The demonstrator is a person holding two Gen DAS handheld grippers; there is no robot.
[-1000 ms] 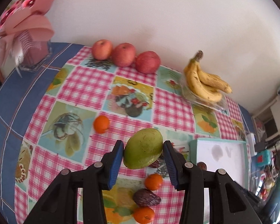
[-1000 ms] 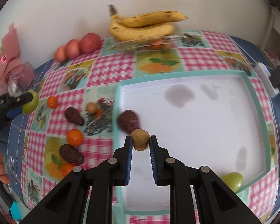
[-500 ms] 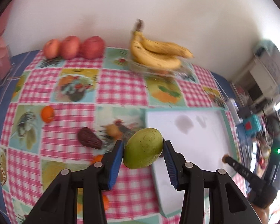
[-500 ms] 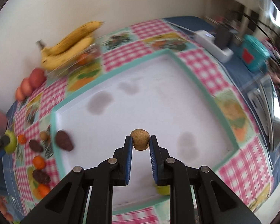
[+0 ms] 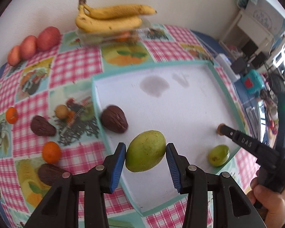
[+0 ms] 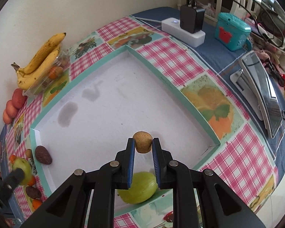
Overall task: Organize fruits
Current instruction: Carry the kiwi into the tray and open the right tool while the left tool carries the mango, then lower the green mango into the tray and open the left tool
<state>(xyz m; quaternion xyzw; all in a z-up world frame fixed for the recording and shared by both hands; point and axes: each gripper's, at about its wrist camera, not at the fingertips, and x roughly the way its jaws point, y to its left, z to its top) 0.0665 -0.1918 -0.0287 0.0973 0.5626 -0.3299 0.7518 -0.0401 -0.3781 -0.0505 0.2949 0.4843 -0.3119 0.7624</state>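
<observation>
My left gripper [image 5: 146,156] is shut on a large green mango [image 5: 146,155], hanging over the near left part of the white tray [image 5: 123,73] with the teal rim. My right gripper [image 6: 142,145] is shut on a small round brown fruit [image 6: 142,142] above the tray's [image 6: 180,96] near right area. A second green mango [image 6: 137,188] lies in the tray's near corner under the right fingers. A dark brown fruit [image 5: 114,121] rests inside the tray by its left wall. The right gripper [image 5: 221,129] also shows at the right of the left wrist view.
On the checked tablecloth left of the tray lie two oranges [image 5: 51,151], two dark fruits [image 5: 42,128] and a small yellow fruit [image 5: 61,110]. Bananas [image 5: 112,19] on a plastic box and three apples [image 5: 47,38] line the wall. A power strip [image 6: 184,28], teal box [image 6: 231,31] and tablet [image 6: 264,93] stand right.
Both grippers have swung right and rolled. The left one carried the mango from above the tablecloth to over the tray. The right one carried the brown fruit toward the tray's near right corner.
</observation>
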